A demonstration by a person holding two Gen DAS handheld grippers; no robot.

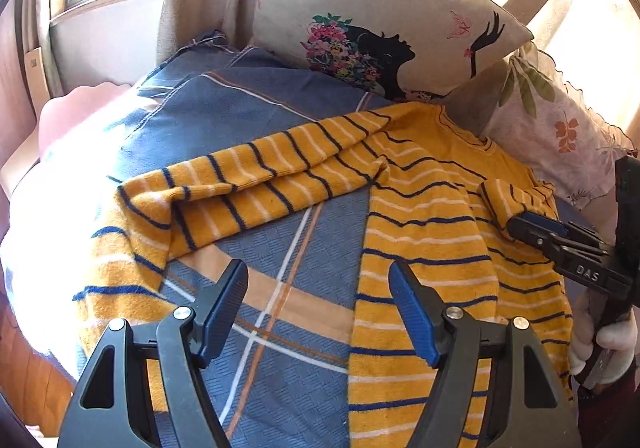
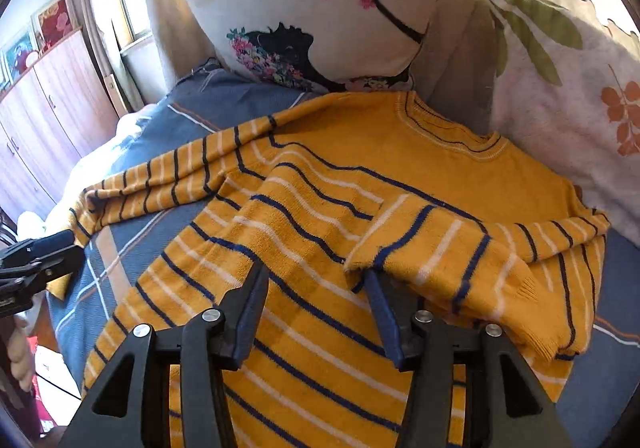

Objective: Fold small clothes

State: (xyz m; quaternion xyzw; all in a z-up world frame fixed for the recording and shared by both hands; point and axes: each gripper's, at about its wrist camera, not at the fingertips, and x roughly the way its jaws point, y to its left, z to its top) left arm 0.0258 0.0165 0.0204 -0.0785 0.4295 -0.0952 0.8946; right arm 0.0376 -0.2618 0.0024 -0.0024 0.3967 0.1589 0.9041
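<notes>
With my right hand-held gripper (image 2: 316, 300) apart beside the folded sleeve (image 2: 440, 256), I should take the outstretched sleeve (image 1: 248, 180) near its cuff with my open left hand-held gripper (image 1: 318, 308).

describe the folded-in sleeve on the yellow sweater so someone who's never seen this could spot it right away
On the blue plaid bedspread lies a yellow striped sweater, collar toward the pillows. One sleeve is folded across its chest, cuff near the right gripper. The other sleeve stretches straight out over the bedspread instead.

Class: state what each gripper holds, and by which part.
Neither holds anything: left gripper and right gripper both stand open above the striped sweater.
</notes>
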